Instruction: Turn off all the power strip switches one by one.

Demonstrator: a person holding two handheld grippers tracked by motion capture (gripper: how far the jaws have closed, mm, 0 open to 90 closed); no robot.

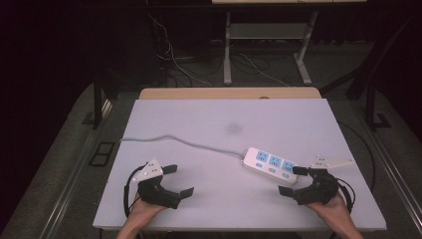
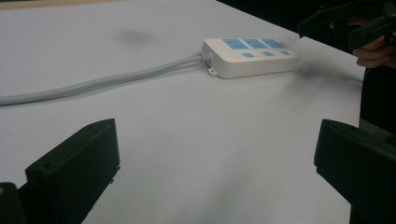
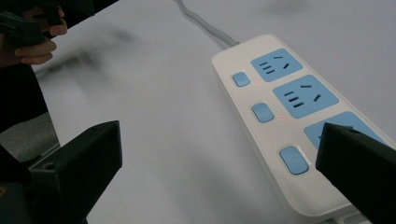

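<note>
A white power strip (image 1: 270, 165) with three blue sockets and three blue switches lies on the white table (image 1: 219, 129), right of centre; its grey cable (image 1: 184, 142) runs off to the left edge. My right gripper (image 1: 294, 180) hovers open at the strip's near end, one jaw over the last socket (image 3: 327, 133). The strip (image 3: 285, 121) shows small red lights beside its switches. My left gripper (image 1: 178, 180) is open over bare table at the front left, with nothing between its jaws. In the left gripper view the strip (image 2: 250, 56) lies far ahead.
A dark smudge (image 1: 233, 128) marks the table's middle. A wooden desk edge (image 1: 229, 92) adjoins the far side, with a metal-legged table and loose cables on the floor beyond. Carpeted floor surrounds the table.
</note>
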